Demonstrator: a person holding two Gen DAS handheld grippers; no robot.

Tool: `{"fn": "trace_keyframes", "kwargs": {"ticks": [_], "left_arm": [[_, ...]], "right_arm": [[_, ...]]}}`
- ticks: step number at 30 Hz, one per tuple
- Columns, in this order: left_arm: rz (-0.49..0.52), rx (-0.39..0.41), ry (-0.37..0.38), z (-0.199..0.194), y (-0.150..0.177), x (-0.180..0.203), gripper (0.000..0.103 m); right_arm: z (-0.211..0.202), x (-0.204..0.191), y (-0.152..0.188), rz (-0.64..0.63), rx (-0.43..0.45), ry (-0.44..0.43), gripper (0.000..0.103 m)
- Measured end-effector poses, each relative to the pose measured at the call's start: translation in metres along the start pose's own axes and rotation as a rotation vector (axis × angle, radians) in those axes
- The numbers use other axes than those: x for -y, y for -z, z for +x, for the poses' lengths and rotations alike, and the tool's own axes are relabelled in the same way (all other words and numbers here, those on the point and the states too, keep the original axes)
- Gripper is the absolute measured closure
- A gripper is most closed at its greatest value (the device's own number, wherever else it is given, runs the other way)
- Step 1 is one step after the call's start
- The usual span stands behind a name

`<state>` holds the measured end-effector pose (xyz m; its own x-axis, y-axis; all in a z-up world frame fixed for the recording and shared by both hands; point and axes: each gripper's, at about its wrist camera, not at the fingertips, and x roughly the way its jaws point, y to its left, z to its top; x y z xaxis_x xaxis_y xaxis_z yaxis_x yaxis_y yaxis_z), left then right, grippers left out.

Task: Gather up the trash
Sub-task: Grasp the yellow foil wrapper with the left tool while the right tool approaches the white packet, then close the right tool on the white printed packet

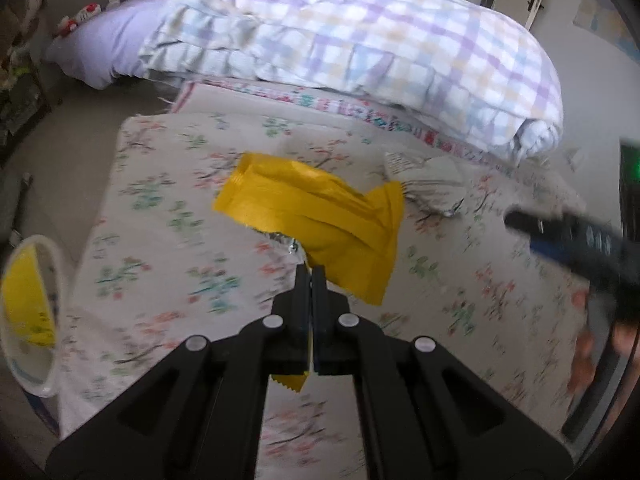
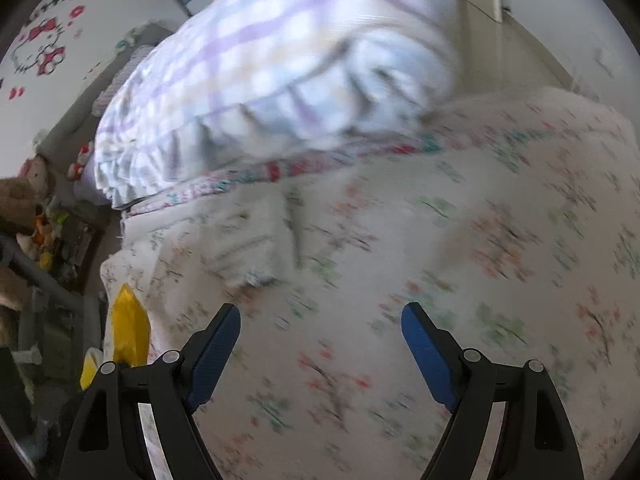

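Yellow wrapper [image 1: 316, 216]: crumpled foil packet, silver inside showing at its lower edge; pinched at one corner between the closed left tongs [image 1: 311, 276] and hanging above the bed [image 1: 160, 248], a strip of it showing below the pads.

White wrapper [image 1: 432, 184]: crumpled, printed, lying on the floral sheet just beyond the yellow one, near the folded duvet.

Right tongs [image 2: 320, 324]: jaws standing wide with blue pads, nothing between them, above the floral sheet; the picture is blurred.

Checked duvet [image 1: 360, 36]: pastel plaid, heaped across the far part of the bed.

Bin [image 1: 30, 316]: white rim, yellow contents inside, beside the bed at the left edge.
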<state>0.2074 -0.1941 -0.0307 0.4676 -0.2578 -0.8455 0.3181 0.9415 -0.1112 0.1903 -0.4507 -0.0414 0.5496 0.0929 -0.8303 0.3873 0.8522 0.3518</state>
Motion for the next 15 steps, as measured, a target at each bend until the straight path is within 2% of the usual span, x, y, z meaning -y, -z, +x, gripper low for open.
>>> {"fn": "trace_keyframes", "kwargs": {"ticks": [5,11,13,14,15], "left_arm": [[-0.022,-0.003,0.005,-0.010,0.004,-0.021,0.102],[-0.029,0.013,-0.007,-0.017,0.007,-0.038,0.102],[-0.030,0.007,-0.018,-0.015,0.008,-0.043,0.102],[-0.030,0.002,-0.024,-0.014,0.009,-0.045,0.102],[-0.031,-0.006,-0.033,-0.011,0.010,-0.047,0.102]], "right_arm": [[0.020,-0.040,-0.013,-0.133,0.021,-0.016,0.019],[0.057,-0.055,-0.018,-0.218,0.020,0.043,0.019],[0.069,-0.054,-0.016,-0.225,0.003,0.057,0.023],[0.070,-0.057,-0.014,-0.252,0.034,0.075,0.024],[0.072,-0.060,-0.013,-0.278,0.038,0.089,0.032]]}}
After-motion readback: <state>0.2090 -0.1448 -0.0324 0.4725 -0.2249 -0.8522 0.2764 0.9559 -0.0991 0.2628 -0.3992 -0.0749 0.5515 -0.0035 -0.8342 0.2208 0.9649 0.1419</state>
